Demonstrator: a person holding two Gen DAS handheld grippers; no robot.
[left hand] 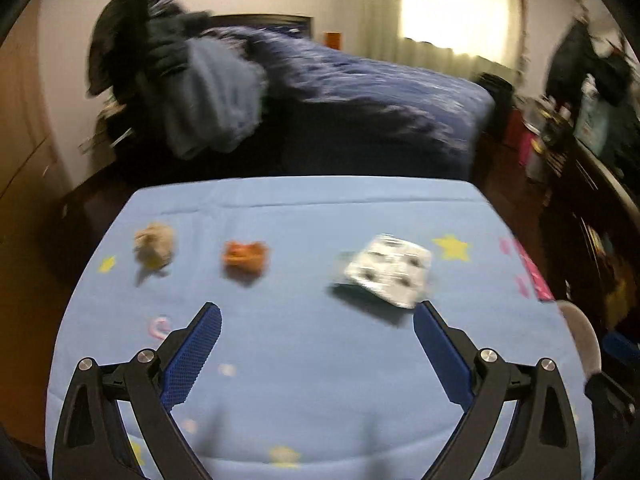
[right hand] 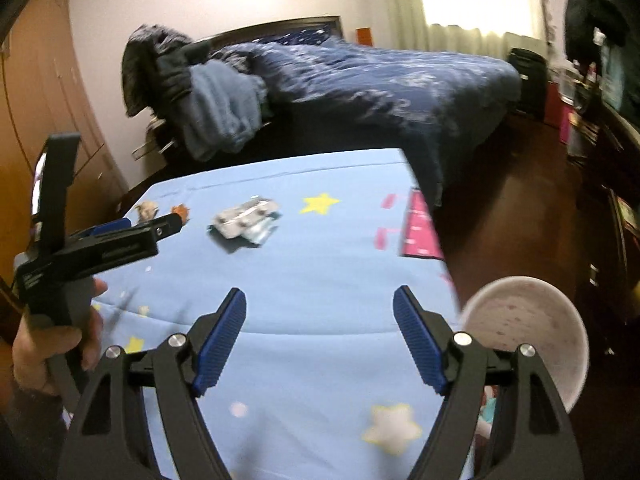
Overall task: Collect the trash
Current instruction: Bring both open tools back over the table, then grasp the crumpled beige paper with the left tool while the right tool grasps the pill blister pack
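Three pieces of trash lie on a light blue star-print cloth (left hand: 304, 344): a beige crumpled wad (left hand: 155, 245), an orange crumpled wad (left hand: 245, 258) and a silver blister pack (left hand: 390, 270). My left gripper (left hand: 318, 316) is open and empty, just short of the blister pack. My right gripper (right hand: 319, 304) is open and empty above the cloth (right hand: 320, 264). The right wrist view shows the blister pack (right hand: 244, 222) farther ahead, both wads (right hand: 160, 210) at far left, and the left gripper (right hand: 120, 236) held in a hand.
A pale round bowl (right hand: 528, 332) sits at the cloth's right edge, also seen in the left wrist view (left hand: 582, 336). A bed with a dark blue quilt (right hand: 380, 76) and piled clothes (right hand: 192, 92) stands behind. Dark floor and shelving lie to the right.
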